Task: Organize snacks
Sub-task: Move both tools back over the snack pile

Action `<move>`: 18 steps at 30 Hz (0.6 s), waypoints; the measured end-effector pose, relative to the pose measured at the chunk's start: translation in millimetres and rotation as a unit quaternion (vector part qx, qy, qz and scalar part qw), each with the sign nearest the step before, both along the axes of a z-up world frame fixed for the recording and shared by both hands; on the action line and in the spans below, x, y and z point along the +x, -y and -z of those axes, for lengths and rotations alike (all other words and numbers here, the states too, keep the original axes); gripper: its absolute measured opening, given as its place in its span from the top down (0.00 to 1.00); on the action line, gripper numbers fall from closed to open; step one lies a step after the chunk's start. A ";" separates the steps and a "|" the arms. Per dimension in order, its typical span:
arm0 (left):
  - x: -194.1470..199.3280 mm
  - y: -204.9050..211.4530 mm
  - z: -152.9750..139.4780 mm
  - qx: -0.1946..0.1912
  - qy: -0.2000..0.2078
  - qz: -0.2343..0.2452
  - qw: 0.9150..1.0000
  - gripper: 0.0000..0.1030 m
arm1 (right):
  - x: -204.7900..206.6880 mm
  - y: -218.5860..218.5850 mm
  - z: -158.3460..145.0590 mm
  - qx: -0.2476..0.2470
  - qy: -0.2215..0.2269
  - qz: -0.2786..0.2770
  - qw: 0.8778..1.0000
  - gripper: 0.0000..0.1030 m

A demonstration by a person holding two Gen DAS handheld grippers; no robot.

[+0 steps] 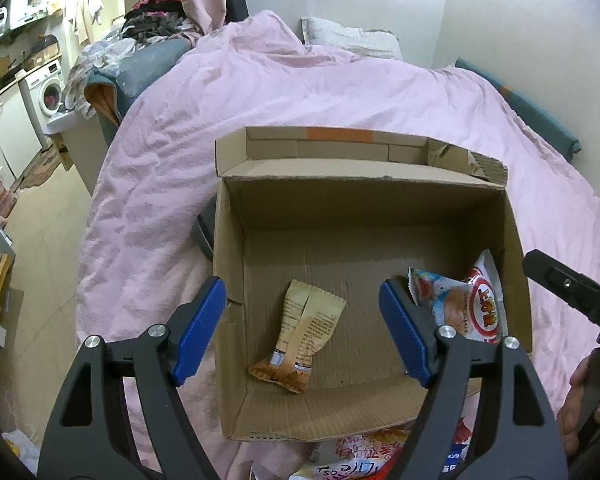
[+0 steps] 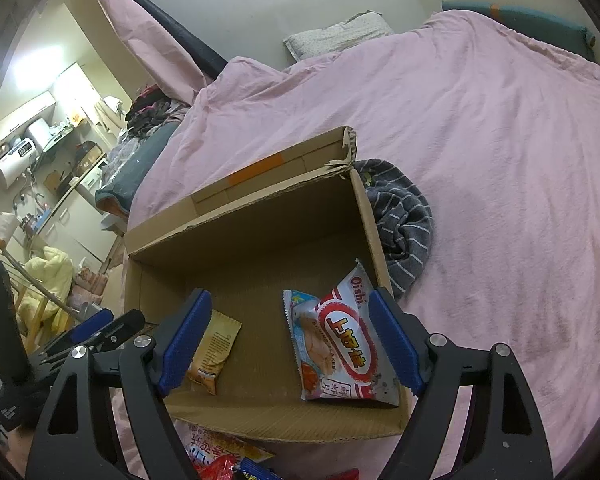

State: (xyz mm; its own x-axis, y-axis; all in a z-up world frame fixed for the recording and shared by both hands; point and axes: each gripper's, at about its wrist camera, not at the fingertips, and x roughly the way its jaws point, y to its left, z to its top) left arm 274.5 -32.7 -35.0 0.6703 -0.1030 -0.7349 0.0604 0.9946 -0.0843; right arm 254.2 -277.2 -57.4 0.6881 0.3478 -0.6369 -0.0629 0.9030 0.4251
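Note:
An open cardboard box [image 1: 356, 200] [image 2: 251, 220] sits on a pink bed cover. Inside lie a tan snack packet [image 1: 304, 336] [image 2: 213, 350] at the left and a white-and-red Oishi chip bag [image 1: 476, 304] [image 2: 340, 348] at the right. My left gripper [image 1: 302, 332] is open and empty, held above the box over the tan packet. My right gripper [image 2: 289, 340] is open and empty, above the box by the Oishi bag. More snack bags [image 1: 360, 456] [image 2: 223, 460] lie on the cover in front of the box.
A grey striped cloth [image 2: 404, 216] lies against the box's right side. A pillow [image 1: 348, 36] lies at the head of the bed. A pile of clothes [image 1: 151, 20] and a washing machine [image 1: 45, 88] stand at the left, off the bed.

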 end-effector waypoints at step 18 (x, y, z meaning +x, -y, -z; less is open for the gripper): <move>-34.2 -23.3 -27.3 -0.016 0.044 -0.032 0.998 0.13 | -26.9 -2.7 -22.3 0.005 0.021 -0.005 1.000 0.19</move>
